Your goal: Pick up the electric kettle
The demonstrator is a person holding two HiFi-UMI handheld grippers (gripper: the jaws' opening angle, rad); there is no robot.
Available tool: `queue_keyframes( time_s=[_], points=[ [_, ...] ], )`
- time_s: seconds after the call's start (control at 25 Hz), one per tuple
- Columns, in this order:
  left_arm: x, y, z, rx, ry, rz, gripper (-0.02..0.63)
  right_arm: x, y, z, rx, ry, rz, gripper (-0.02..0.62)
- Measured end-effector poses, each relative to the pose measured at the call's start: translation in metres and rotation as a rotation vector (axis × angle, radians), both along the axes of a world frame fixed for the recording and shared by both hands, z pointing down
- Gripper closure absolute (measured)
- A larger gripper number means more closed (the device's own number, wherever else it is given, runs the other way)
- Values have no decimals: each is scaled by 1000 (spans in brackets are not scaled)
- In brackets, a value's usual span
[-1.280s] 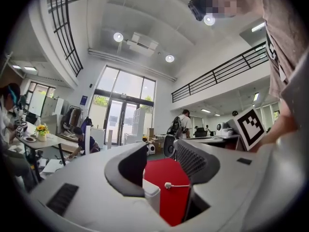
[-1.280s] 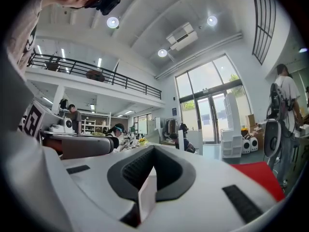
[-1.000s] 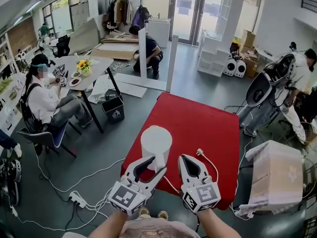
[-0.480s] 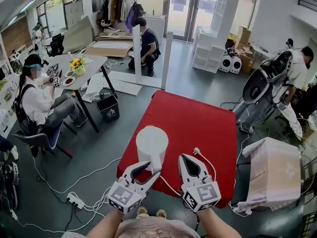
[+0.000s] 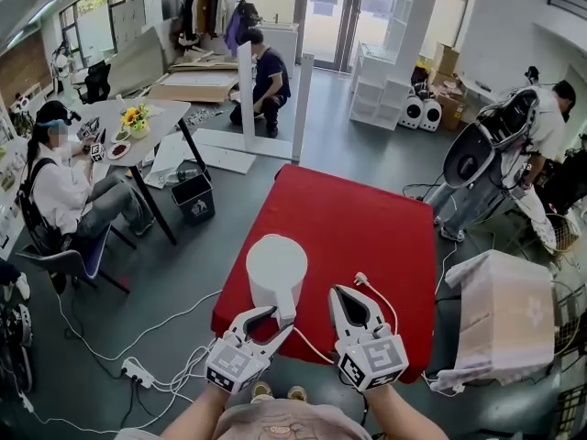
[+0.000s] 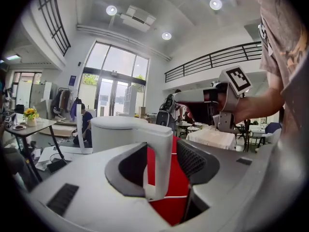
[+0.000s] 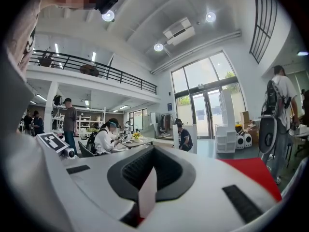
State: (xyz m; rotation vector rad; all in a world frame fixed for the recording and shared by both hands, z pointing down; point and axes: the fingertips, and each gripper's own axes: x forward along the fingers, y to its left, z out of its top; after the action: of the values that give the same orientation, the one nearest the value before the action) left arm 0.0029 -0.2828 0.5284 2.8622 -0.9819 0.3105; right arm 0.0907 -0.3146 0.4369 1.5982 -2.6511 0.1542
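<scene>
kettle (image 5: 277,269) and cable (image 5: 374,289) crowd table's (image 5: 367,218) near edge; far half free.

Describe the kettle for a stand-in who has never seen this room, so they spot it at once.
Find the red table on the grey floor. At its near left corner stands the electric kettle, a plain white cylinder with its handle toward the near edge. It is the only upright thing there; the white cord beside it lies flat.
</scene>
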Motion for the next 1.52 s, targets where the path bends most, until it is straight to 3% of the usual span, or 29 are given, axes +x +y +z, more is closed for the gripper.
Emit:
queue_keyframes(
  time_s=[0.32, 0.68, 0.84, 1.04, 1.52],
  points=[
    [9, -8, 17, -19, -37, 32, 405, 3, -6, 4, -19, -1, 15, 583],
    [35, -18, 25, -16, -19, 103, 405, 13, -10, 9, -39, 9, 46, 583],
    [46, -18, 25, 13, 5, 145, 433, 21, -8, 11, -46, 15, 68, 583],
    [47, -22, 22, 61, 57, 145, 528, 32, -5, 13, -51, 24, 98, 583],
    [52, -22, 22, 60, 36, 207, 537, 35, -3, 16, -62, 32, 102, 583]
  ],
)
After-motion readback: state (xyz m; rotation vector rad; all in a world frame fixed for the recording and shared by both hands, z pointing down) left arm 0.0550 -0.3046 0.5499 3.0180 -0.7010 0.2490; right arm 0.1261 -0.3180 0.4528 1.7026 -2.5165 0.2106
